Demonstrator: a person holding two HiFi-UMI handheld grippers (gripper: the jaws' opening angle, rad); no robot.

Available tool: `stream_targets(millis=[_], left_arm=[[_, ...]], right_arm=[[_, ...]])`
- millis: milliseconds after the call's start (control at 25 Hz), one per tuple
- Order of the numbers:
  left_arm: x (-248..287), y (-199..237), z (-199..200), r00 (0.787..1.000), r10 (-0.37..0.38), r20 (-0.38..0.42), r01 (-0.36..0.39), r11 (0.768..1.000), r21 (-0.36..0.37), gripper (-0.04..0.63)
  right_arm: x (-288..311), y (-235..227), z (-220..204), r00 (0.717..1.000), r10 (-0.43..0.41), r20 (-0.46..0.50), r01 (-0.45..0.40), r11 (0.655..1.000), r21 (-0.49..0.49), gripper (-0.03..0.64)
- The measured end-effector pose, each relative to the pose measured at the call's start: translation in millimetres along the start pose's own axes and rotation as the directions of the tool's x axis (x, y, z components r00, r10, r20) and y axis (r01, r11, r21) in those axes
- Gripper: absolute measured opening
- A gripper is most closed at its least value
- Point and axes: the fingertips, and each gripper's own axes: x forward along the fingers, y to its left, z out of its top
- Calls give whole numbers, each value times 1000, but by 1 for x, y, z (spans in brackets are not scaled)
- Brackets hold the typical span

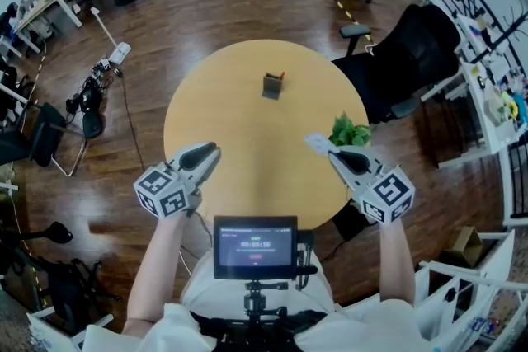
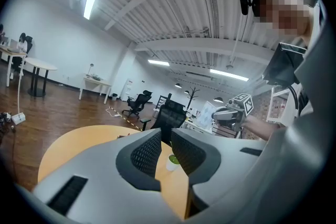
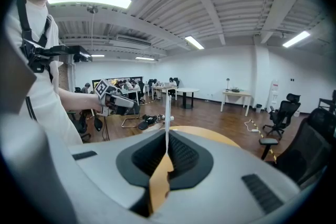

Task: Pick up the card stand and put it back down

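The card stand [image 1: 272, 85], a small dark block, stands alone on the far half of the round yellow table [image 1: 239, 128]. Both grippers hover over the table's near edge, well short of the stand. My left gripper [image 1: 210, 151] is at the left; its jaws [image 2: 166, 136] stand a little apart with nothing between them. My right gripper [image 1: 332, 154] is at the right, shut on a thin white card [image 1: 317, 143]. In the right gripper view that card [image 3: 167, 113] shows edge-on, rising from between the jaws of the right gripper [image 3: 167, 136].
A small green potted plant [image 1: 350, 130] sits at the table's right edge, just beyond the right gripper. A black office chair [image 1: 412, 53] stands right of the table. Cables and a power strip [image 1: 103, 70] lie on the wooden floor at the left. A screen [image 1: 255, 246] hangs at my chest.
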Motion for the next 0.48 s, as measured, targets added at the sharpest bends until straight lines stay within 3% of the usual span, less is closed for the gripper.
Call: stream_targets(millis=[480], left_arm=[[3,-21,-36,999,-2,-40,1,999,-38,60]], right_arm=[[14,1,-39,1000,17,-23,-16,999,52,29]])
